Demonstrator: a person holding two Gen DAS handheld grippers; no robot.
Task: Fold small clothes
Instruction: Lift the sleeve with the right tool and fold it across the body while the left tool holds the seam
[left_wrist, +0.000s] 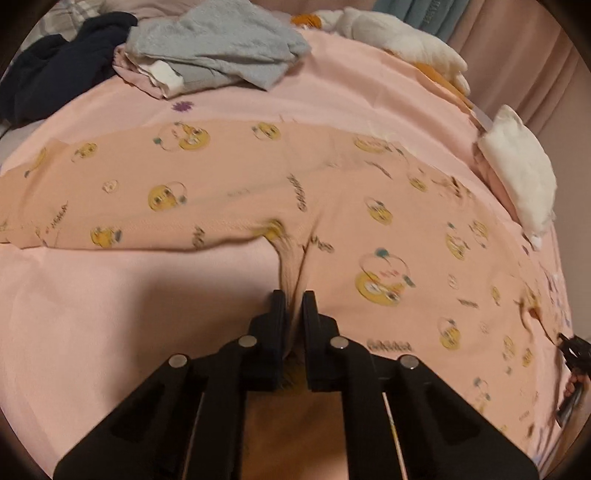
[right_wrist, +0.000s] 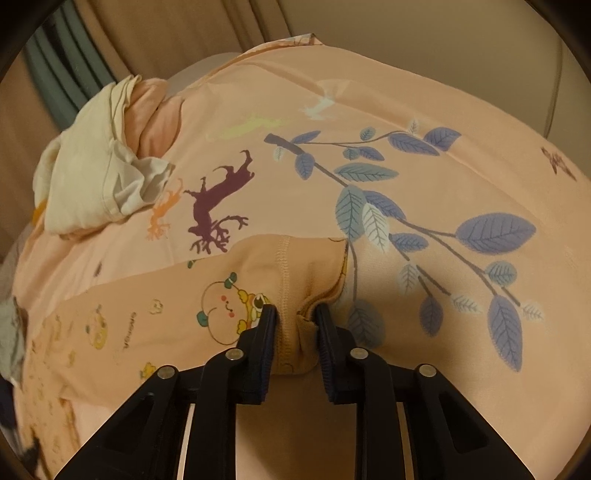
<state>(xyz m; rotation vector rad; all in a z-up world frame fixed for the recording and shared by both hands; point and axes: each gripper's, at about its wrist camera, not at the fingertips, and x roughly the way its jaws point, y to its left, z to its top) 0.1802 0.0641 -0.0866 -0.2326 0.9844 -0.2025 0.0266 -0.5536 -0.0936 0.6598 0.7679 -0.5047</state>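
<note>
A small peach garment printed with yellow cartoon faces (left_wrist: 229, 184) lies spread across the pink bed sheet (left_wrist: 92, 295). My left gripper (left_wrist: 294, 295) is shut on a pinched fold of its near edge. In the right wrist view the same peach garment (right_wrist: 147, 306) lies at the lower left, and my right gripper (right_wrist: 291, 310) is shut on its stitched hem corner (right_wrist: 291, 332). The right gripper also shows at the far right edge of the left wrist view (left_wrist: 570, 347).
A pile of grey, white and pink clothes (left_wrist: 214, 48) and a dark navy garment (left_wrist: 55, 66) lie at the back left. A white plush toy (left_wrist: 406, 40) and a white folded cloth (left_wrist: 521, 173) sit at the right; the cloth also shows in the right wrist view (right_wrist: 96, 173). The sheet carries a leaf print (right_wrist: 406, 206).
</note>
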